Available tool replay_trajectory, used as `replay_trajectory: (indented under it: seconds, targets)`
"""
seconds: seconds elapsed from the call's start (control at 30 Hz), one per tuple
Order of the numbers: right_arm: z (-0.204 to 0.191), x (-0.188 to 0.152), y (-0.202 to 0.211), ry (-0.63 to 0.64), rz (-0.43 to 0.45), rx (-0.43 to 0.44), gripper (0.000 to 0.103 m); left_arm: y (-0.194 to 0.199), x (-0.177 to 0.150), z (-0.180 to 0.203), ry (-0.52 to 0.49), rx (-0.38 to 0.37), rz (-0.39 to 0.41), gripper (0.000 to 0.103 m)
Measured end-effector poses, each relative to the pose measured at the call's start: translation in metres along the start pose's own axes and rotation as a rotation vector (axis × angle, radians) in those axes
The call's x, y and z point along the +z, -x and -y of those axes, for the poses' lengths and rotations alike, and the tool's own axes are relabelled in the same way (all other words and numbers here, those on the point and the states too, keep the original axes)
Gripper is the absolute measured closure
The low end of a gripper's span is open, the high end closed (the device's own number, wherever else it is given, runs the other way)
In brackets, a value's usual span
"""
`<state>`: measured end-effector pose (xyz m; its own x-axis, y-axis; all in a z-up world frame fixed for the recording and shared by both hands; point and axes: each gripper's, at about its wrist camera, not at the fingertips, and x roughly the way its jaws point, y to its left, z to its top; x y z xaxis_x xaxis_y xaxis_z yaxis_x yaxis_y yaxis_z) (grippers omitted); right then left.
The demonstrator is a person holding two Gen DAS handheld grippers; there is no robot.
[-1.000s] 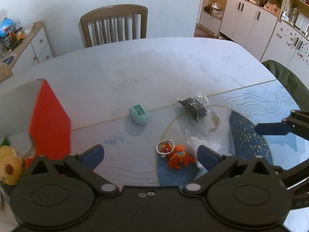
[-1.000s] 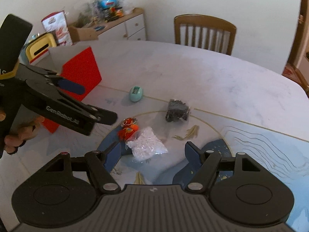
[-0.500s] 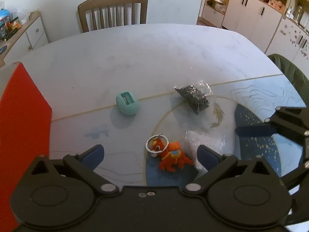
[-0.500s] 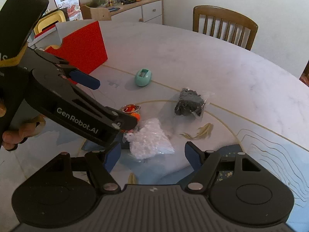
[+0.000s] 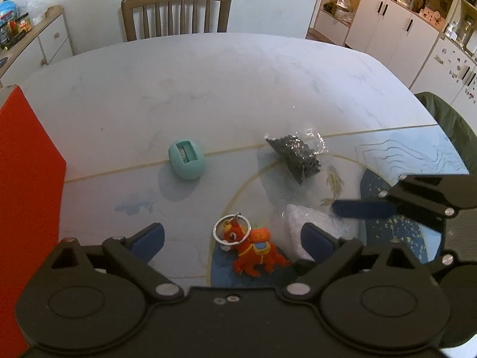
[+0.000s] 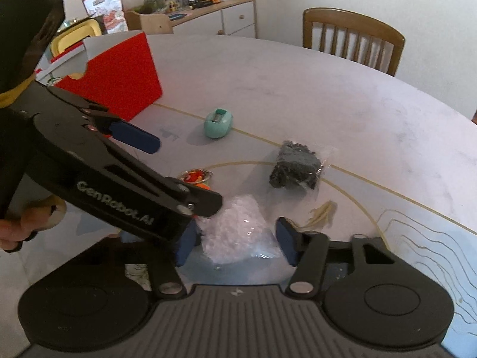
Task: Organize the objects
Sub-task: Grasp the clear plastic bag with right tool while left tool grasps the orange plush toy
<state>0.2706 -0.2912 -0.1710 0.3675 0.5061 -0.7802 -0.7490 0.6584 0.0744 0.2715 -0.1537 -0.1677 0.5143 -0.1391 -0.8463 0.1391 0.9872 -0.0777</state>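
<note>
Straddling a white crinkled bag (image 6: 238, 232), the right gripper (image 6: 237, 246) has its blue pads spread wide, one pad on each side of the bag at the lower centre of the right wrist view; contact with the bag cannot be confirmed. The left gripper (image 5: 232, 237) is likewise spread apart, holding nothing, with an orange toy keychain (image 5: 253, 249) lying on the table between its pads in the lower centre of the left wrist view. The keychain's metal ring (image 5: 231, 228) points toward the upper left. In the right wrist view the left gripper crosses the left half of the frame, partly covering the keychain; a hand (image 6: 26, 223) grips its handle at the left edge.

Just right of the keychain lies the white bag, near the right pad of the left gripper. Above it, centre right, a clear bag of dark bits (image 5: 296, 156) rests on a curved gold line in the tabletop. A teal oval item with a slot on top (image 5: 187, 161) sits left of centre, well apart from the bags. A red box (image 6: 119, 80) stands at the upper left of the right wrist view. The pale table (image 5: 208, 83) has a blue printed patch at the lower right. A wooden chair (image 5: 176, 12) stands at the far edge.
</note>
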Motion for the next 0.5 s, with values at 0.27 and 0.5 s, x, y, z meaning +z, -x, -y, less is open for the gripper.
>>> replay_trajectory:
  seconds: [0.27, 0.5]
  targets:
    - [0.001, -0.010, 0.012, 0.061, 0.008, -0.016, 0.057, 0.000, -0.004, 0.002, -0.005, -0.001, 0.008, 0.010]
    - [0.011, -0.017, 0.020, 0.044, 0.010, -0.031, 0.057, -0.010, -0.010, 0.011, -0.051, 0.025, -0.013, 0.021]
